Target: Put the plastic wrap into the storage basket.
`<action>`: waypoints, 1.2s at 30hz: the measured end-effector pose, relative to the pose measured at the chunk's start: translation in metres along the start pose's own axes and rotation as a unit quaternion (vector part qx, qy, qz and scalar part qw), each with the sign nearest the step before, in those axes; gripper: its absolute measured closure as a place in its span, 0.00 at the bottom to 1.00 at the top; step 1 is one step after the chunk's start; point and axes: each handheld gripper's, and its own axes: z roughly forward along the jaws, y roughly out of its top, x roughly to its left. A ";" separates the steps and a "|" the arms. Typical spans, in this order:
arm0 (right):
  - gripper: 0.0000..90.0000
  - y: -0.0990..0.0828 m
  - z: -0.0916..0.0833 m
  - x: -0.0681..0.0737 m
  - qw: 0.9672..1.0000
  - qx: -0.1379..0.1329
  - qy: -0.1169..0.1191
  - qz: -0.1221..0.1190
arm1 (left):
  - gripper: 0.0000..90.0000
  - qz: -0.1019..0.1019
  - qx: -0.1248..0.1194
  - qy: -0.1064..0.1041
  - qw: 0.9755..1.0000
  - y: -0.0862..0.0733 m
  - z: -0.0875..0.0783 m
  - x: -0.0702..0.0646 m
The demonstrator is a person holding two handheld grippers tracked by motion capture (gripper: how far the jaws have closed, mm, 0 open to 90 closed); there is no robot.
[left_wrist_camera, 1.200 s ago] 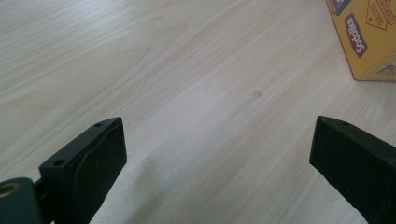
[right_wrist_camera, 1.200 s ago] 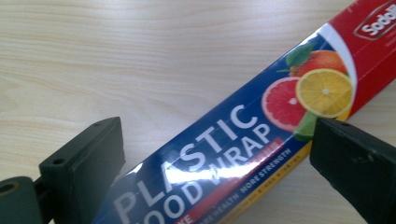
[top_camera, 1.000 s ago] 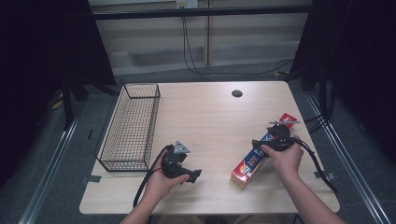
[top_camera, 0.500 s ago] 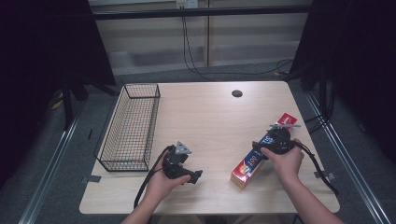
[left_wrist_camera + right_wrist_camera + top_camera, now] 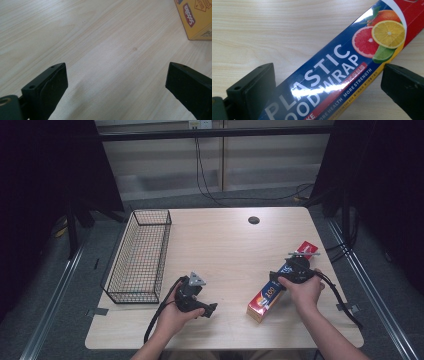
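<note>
While the long blue, red and yellow cardboard box of plastic food wrap (image 5: 278, 286) lies slantwise on the pale wooden table (image 5: 225, 250) at the lower right of the high view, I see my right hand-held gripper (image 5: 296, 268) sitting over its upper half. In the right gripper view the box (image 5: 342, 67) runs from the bottom left corner up to the top right, its citrus picture near the top right, and the two black jaws stand wide apart on either side of it. They have just been opening further; the box is between them, though I cannot see either pad pressing on it.

My left hand-held gripper (image 5: 192, 296) rests at the lower middle of the high view, just right of the black wire basket (image 5: 140, 255) that stands along the left part of the table. In the left gripper view its jaws are also spread wide with bare tabletop between them, and a yellow corner of the box (image 5: 197, 17) shows at the upper right of that frame, well apart from the jaws.
</note>
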 end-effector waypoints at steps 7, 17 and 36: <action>0.04 0.003 0.001 0.001 1.000 0.003 -0.008 0.009 | 0.04 -0.002 0.000 -0.001 1.000 0.001 -0.001 0.000; 0.11 0.018 0.004 0.005 1.000 0.027 -0.006 -0.002 | 0.04 -0.002 -0.002 0.002 1.000 0.003 0.000 0.001; 0.18 0.027 0.010 0.012 0.999 0.021 0.034 -0.030 | 0.05 0.006 -0.002 0.006 1.000 0.005 -0.002 0.001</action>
